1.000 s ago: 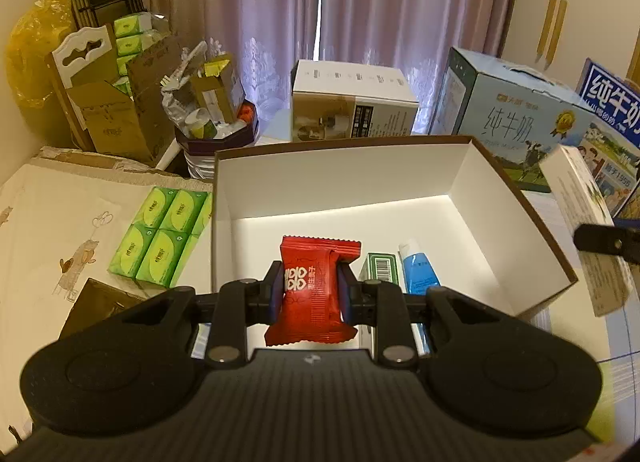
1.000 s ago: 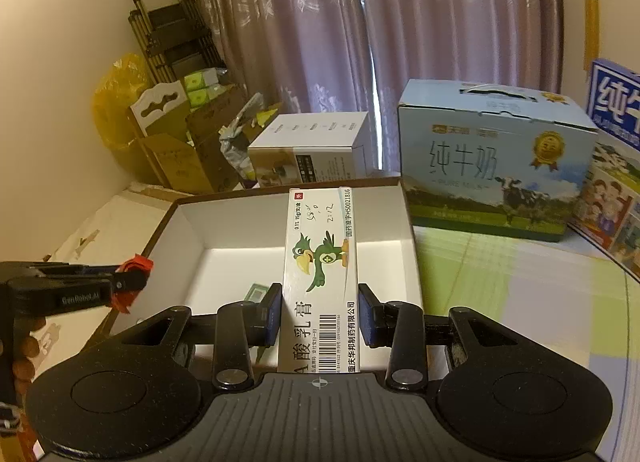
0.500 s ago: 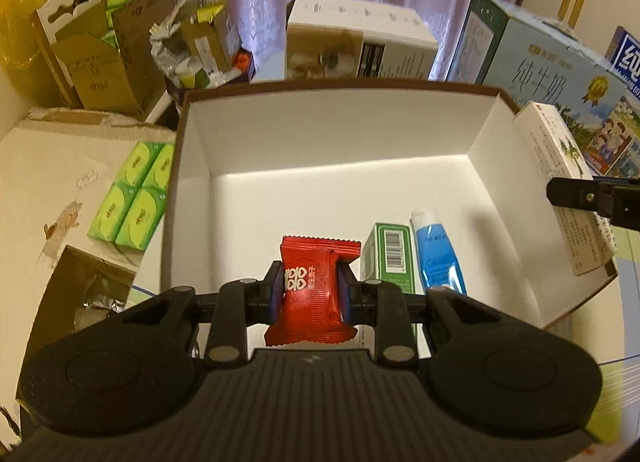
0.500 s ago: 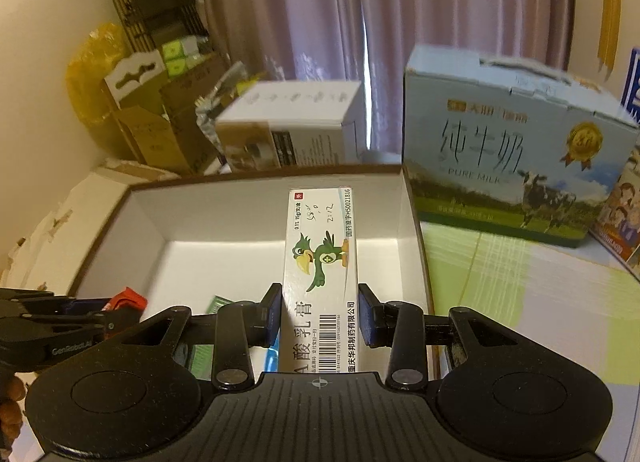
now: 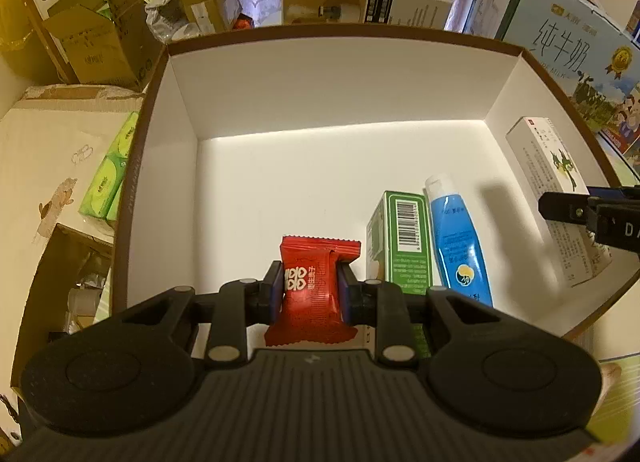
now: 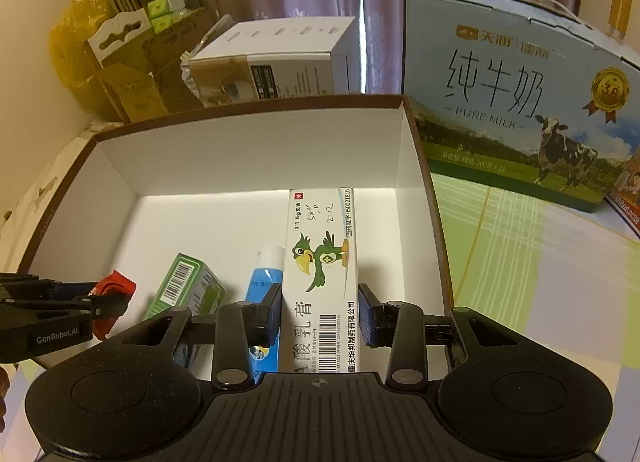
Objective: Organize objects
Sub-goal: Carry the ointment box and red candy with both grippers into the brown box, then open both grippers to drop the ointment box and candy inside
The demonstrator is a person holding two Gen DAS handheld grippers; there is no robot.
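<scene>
Two claws hang over the open white cardboard box with a brown rim [image 5: 344,32]: the left claw [image 5: 310,294] pinches a red crinkle-edged candy wrapper [image 5: 314,290], and the right claw [image 6: 320,308] clamps a long white ointment carton printed with a green parrot [image 6: 320,262]. Just right of the left claw and lower left of the right one, a green barcoded carton [image 5: 404,238] and a blue squeeze tube [image 5: 458,238] lie touching on the box floor.

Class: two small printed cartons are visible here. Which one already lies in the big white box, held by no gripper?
The green carton, lying beside the blue tube. The white parrot carton is clamped in the right gripper.
</scene>
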